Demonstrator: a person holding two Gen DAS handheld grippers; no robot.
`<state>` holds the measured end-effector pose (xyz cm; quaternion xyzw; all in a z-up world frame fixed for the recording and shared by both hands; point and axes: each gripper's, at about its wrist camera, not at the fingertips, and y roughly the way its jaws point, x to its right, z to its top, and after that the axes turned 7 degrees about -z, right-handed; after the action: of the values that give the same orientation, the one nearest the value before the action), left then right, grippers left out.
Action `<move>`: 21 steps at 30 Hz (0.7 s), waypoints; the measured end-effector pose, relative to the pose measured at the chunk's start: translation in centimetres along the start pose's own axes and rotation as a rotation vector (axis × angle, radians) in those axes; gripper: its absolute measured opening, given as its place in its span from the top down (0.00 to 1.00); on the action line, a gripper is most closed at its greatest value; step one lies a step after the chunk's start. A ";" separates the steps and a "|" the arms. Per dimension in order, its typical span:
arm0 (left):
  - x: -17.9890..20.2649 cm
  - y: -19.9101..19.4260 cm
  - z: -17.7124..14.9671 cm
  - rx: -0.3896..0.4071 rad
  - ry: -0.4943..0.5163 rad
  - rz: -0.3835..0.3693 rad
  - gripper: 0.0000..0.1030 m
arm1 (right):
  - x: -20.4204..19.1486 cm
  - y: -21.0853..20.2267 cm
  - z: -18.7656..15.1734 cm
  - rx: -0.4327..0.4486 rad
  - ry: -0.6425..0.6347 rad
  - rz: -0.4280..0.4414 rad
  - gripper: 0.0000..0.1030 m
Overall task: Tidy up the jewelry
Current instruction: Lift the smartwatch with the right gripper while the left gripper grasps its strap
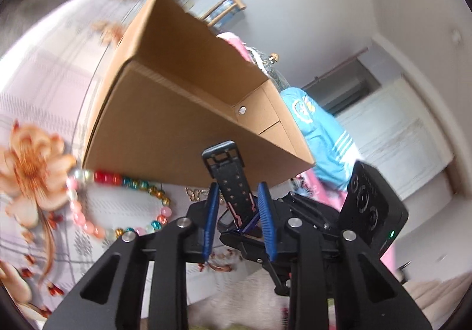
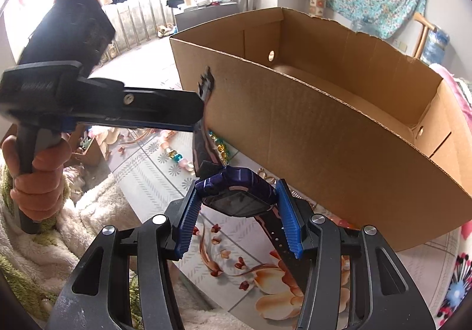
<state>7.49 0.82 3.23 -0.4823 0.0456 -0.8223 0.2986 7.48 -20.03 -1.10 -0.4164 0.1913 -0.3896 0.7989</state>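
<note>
Right gripper [image 2: 239, 212] pinching black square-faced digital watch [image 2: 240, 197] by its case, left gripper [image 1: 239, 206] pinching its strap, both just before open brown cardboard box [image 2: 324, 135], colourful bead necklace [image 1: 124, 179] beside box

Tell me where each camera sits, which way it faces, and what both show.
Left wrist: on the left gripper, facing the cardboard box; its fingers pinch a watch strap.
Right wrist: on the right gripper, looking into the box; it clamps the watch body. The left gripper and hand show.
Shared: box, watch, bead bracelet.
</note>
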 end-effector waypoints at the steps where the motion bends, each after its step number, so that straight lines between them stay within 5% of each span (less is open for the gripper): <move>1: 0.4 0.1 0.0 0.001 0.025 0.011 0.77 | 0.0 0.0 0.0 0.001 0.003 0.000 0.54; 6: 2.6 1.5 -0.7 -0.012 0.135 0.025 0.77 | 0.0 0.3 -0.2 0.002 0.002 -0.021 0.54; 21: 1.3 3.7 -1.1 -0.056 0.125 0.104 0.80 | -0.7 0.1 -0.5 0.011 -0.032 -0.060 0.53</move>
<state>7.79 -3.19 2.32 -0.4349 0.1120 -0.8326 0.3240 6.81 -19.70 -1.49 -0.4235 0.1638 -0.4076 0.7922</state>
